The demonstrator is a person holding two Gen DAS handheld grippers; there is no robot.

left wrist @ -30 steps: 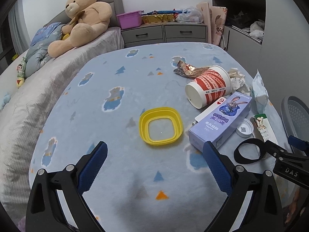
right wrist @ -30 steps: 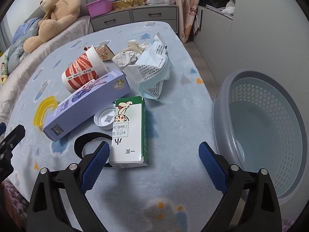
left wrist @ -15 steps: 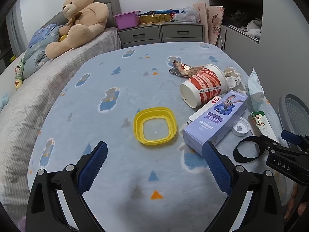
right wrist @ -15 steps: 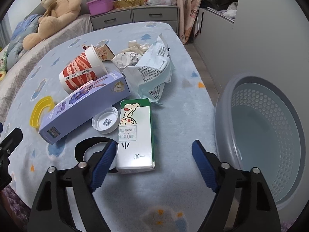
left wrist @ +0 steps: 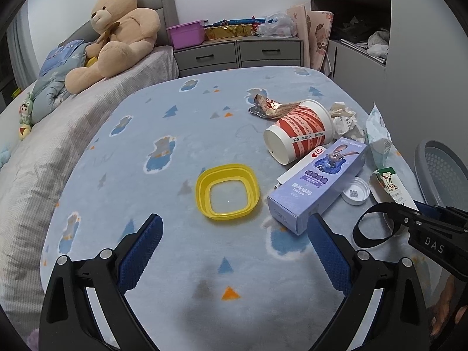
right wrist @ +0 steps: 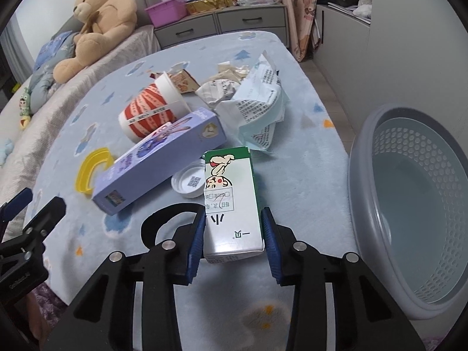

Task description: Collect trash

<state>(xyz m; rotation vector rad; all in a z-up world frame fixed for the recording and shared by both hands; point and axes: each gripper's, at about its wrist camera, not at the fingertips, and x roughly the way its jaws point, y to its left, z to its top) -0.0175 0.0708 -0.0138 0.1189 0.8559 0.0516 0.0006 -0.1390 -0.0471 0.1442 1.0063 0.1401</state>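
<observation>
Two sets of tongs are over the bed right now, and only the right tongs (right wrist: pixel 233 238) are doing anything. Their blue pads are closing on the near end of the green-and-white cardboard carton (right wrist: pixel 231 201), one pad against each long side, and the carton lies flat on the light blue patterned blanket (left wrist: pixel 181 122). The left tongs (left wrist: pixel 234 248) hang wide apart over bare blanket, holding nothing.

What could go wrong? The grip sits right at the carton's end (most of the box sticks out in front), so I'd guess it droops or pivots out when lifted. If it's empty, the thin walls might just cave in and let it slip.

The black plastic ring (right wrist: pixel 166 222) lies just beside the left pad, partly behind that finger, so it could get dragged along or flicked off the bed. The white round plastic lid (right wrist: pixel 188 182) is tucked against the carton's far left side and may get nudged too.

The grey perforated plastic basket (right wrist: pixel 415 204) stands off to the right, past the bed's edge. There's open floor between them, so a loose grip mid-swing likely drops the carton there instead.
</observation>
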